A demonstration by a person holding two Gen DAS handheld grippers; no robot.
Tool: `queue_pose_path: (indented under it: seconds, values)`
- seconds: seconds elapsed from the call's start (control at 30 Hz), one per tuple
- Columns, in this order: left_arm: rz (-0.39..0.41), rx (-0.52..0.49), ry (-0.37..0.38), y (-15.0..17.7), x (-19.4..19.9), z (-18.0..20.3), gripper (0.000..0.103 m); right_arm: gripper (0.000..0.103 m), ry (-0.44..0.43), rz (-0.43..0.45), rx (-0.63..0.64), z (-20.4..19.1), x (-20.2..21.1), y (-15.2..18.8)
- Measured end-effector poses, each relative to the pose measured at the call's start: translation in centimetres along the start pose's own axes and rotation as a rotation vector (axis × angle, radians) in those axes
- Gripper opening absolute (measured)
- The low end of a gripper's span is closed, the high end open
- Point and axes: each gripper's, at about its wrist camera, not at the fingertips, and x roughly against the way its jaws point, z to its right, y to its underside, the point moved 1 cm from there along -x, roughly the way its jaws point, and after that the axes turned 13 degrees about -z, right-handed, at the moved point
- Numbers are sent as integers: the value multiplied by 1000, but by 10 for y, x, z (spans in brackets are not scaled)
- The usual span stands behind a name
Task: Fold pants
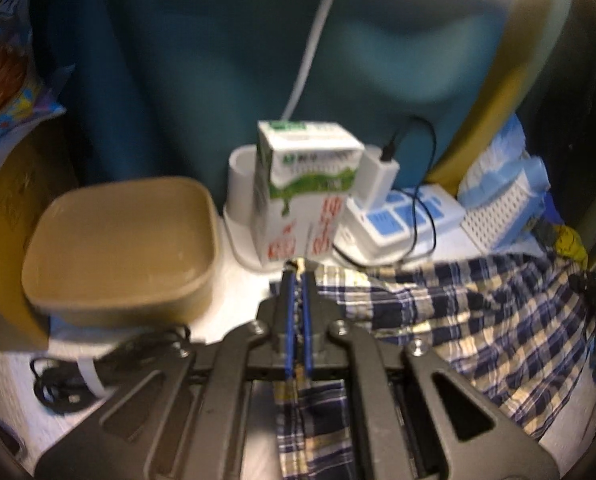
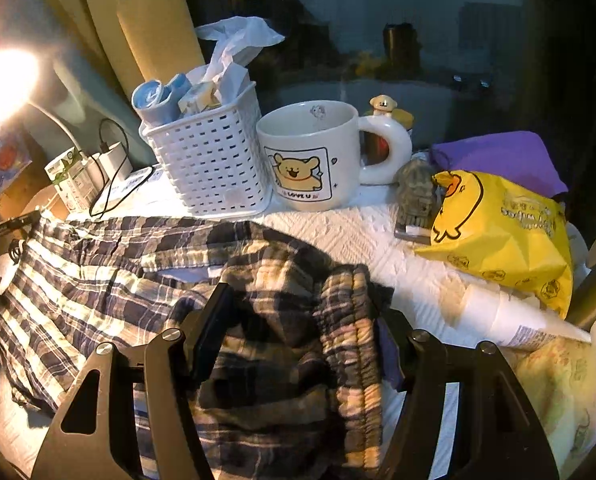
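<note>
Crumpled plaid pants (image 1: pixel 458 312), L claw (image 1: pixel 297 280) pinching.

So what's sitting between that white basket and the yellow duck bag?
In the right wrist view, a white mug with a cartoon bear stands right beside the white basket; past its handle, a small grey-brown object, too unclear to name, sits by the yellow duck bag.

You are looking at soft, wrinkled woven plaid cloth in the pants (image 2: pixel 110 276). At ten o'clock of them in the left view, a smooth matt plastic tub (image 1: pixel 122 248) is sitting; at twelve o'clock in the right view, a glossy ceramic mug (image 2: pixel 310 156) and perforated white plastic basket (image 2: pixel 210 168) are catching light.
</note>
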Motion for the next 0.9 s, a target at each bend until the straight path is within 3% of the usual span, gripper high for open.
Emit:
queue_pose_path:
  seconds: [0.1,0.17,0.27,0.3,0.33,0.37,0.5,0.67,0.77,0.9]
  values:
    - [-7,-15,-18,-15,-10,0,3,68,9,-14,7,1,-2,-4]
    - [-48,-14,-31,-19,-25,-3,3,68,24,-80,21,3,-13,-6]
    - [-68,-20,-40,-13,-33,-3,3,68,42,-112,45,0,-22,-4]
    - [-68,-22,-45,-11,-34,-3,3,63,38,-103,54,-1,-21,-3]
    - [-69,-21,-44,-11,-35,-3,3,27,25,-94,73,-4,-20,-2]
    - [-68,-17,-42,-11,-35,-3,3,9,30,-84,82,-6,-18,-2]
    - [-36,-35,-48,-15,-23,2,3,10,86,17,99,-15,1,-8]
    - [-19,-47,-53,-24,-23,3,3,10,113,77,57,-9,9,-25]
    - [-37,-37,-58,-28,-35,-2,3,10,109,74,15,-2,-1,-30]
    - [-109,-57,-77,-23,-55,1,5,12,125,-23,3,2,-30,-30]
